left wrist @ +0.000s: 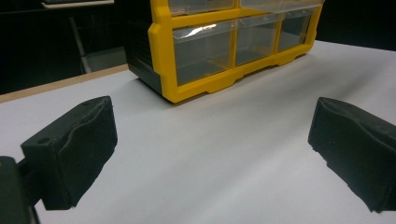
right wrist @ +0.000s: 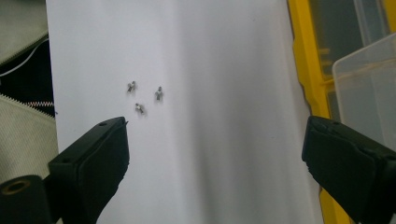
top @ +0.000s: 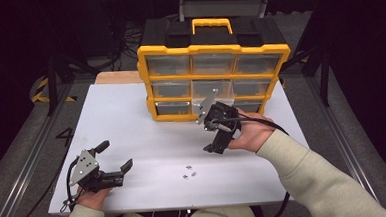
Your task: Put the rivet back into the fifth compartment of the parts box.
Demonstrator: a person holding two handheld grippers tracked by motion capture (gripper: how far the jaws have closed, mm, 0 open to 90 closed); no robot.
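Three small metal screws (right wrist: 142, 95), shiny and stubby, lie loosely clustered near the table's (top: 132, 126) front edge; axes too small to tell. Right gripper (right wrist: 215, 158) above them, jaws wide, empty. Left gripper (left wrist: 210, 154) wide, empty. Yellow plastic organizer (top: 214, 82) behind.

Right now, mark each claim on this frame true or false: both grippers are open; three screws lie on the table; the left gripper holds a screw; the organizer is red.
1. Both grippers are open. True: the left gripper and right gripper stand wide, nothing between the jaws.
2. Three screws lie on the table. True.
3. The left gripper holds a screw. False: it is empty.
4. The organizer is red. False: yellow frame, clear drawers.
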